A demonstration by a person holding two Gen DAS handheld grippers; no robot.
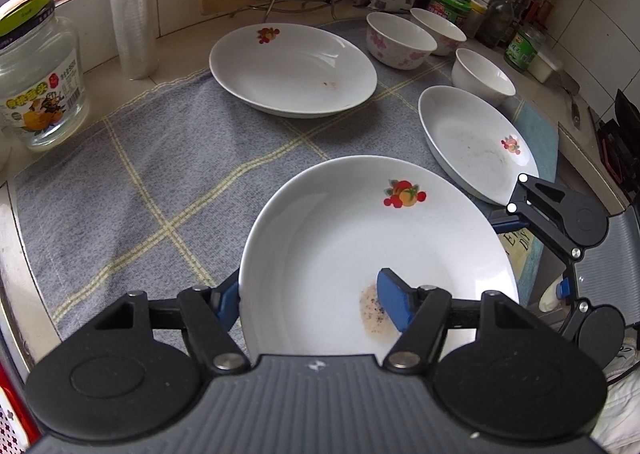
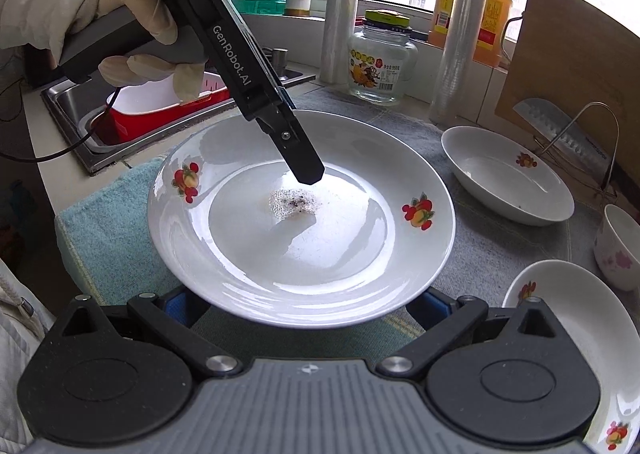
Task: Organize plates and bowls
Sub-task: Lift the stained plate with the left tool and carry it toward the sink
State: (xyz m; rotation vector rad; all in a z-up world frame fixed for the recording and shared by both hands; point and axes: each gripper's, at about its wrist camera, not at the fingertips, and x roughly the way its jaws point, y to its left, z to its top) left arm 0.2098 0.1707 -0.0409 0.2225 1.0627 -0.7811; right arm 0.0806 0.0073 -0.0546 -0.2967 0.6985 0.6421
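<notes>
White plate (image 1: 360,238), rim pinched by the left gripper (image 1: 316,304), hangs above the grey cloth (image 1: 160,174). Right gripper (image 2: 304,306) seems to straddle its opposite rim, grip hidden. Two plates (image 1: 292,70) and three bowls (image 1: 400,40) sit unstacked; sorting is barely started.

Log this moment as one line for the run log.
left gripper: shut on plate rim | right gripper: under plate's near edge, grip unclear | plate: soiled centre | other plates, bowls: on cloth

The right gripper (image 2: 304,318) has its fingertips hidden under the plate (image 2: 300,246); a far bowl (image 2: 618,250) is cut off rightward.
</notes>
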